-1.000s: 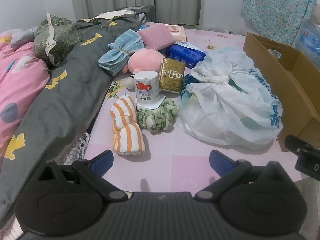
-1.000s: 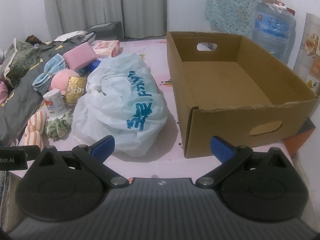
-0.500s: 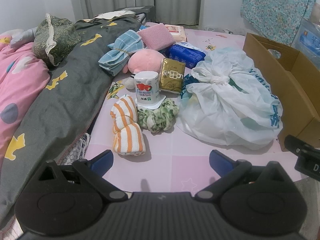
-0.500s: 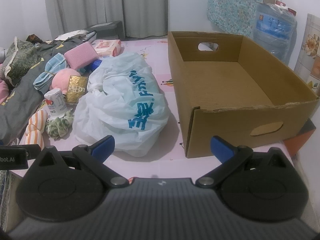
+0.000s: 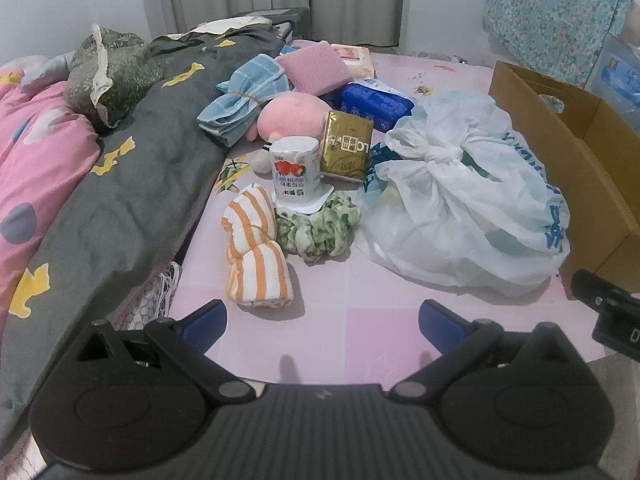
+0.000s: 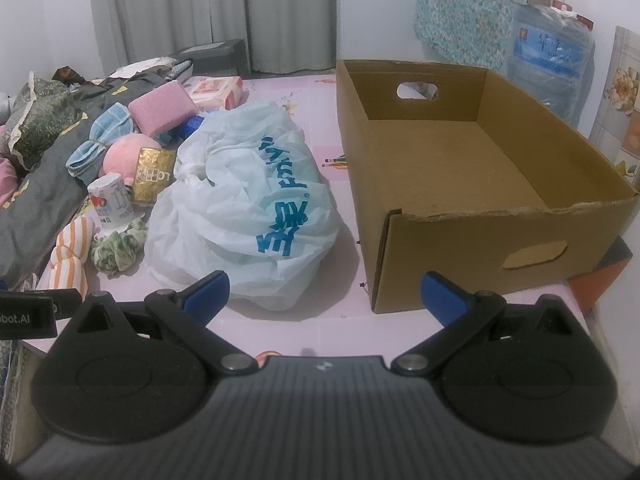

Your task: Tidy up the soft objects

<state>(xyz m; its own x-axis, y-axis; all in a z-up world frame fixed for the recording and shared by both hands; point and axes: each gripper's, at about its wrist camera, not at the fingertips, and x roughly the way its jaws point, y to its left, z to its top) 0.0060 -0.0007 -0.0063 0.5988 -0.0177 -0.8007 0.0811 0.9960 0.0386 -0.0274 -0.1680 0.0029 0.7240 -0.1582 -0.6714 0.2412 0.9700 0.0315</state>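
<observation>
Soft things lie on a pink mat (image 5: 360, 332): an orange-striped rolled cloth (image 5: 256, 256), a green scrunchie (image 5: 318, 228), a pink plush (image 5: 292, 114), a blue checked cloth (image 5: 240, 100), a pink pad (image 5: 316, 70) and a knotted white plastic bag (image 5: 464, 200). The bag (image 6: 248, 204) lies left of an empty cardboard box (image 6: 472, 184). My left gripper (image 5: 322, 322) hangs open just short of the striped cloth. My right gripper (image 6: 324, 292) is open too, in front of the bag and the box's near corner, holding nothing.
A white cup (image 5: 294, 174), a gold pack (image 5: 346, 146) and a blue pack (image 5: 376, 100) stand among the soft things. A grey quilt (image 5: 120, 184) and pink bedding (image 5: 36, 168) bound the left. A water bottle (image 6: 552, 56) stands behind the box.
The right wrist view has shifted slightly; the box and bag sit a little further right in it. The left view and all objects are unchanged.
</observation>
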